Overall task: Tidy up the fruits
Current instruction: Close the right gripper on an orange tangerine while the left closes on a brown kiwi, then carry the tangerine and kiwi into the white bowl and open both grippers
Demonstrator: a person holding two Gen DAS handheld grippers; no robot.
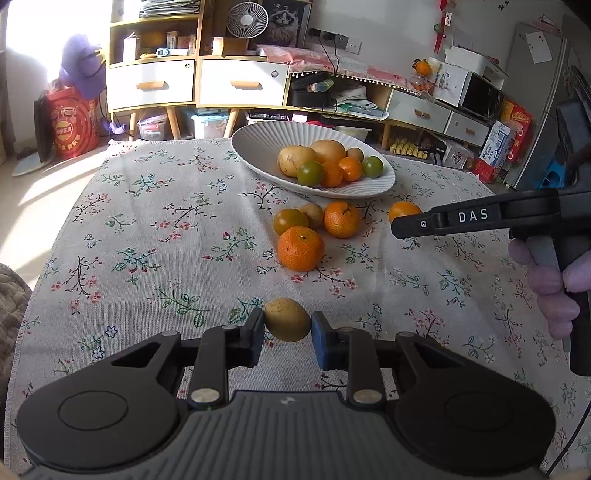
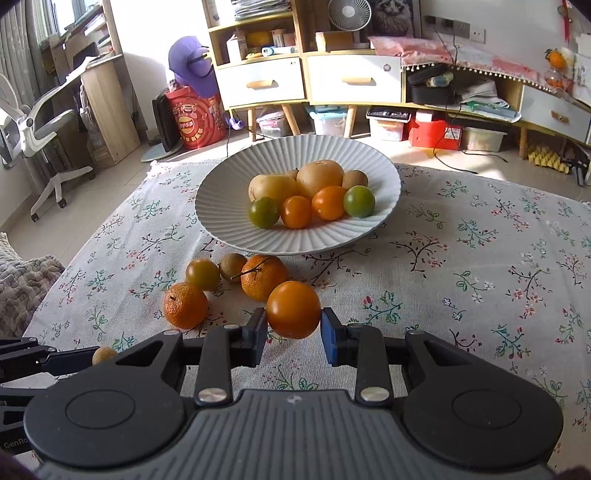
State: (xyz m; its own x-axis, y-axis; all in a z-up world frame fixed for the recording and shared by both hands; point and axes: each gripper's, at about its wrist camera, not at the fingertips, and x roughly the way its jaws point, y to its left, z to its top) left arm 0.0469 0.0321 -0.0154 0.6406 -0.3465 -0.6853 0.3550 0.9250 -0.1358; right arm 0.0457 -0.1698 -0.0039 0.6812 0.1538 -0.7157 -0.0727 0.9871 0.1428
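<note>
My left gripper (image 1: 288, 325) pinches a small tan fruit (image 1: 287, 319) just above the floral cloth (image 1: 147, 240). My right gripper (image 2: 293, 326) clamps an orange tomato (image 2: 293, 309), near 4 loose fruits in front of the white ribbed bowl (image 2: 229, 206), w/ more fruit inside.

Home living room: floral-clothed table (image 1: 147, 221), wooden drawer cabinet (image 2: 306, 79), desk fan (image 2: 349, 13).
</note>
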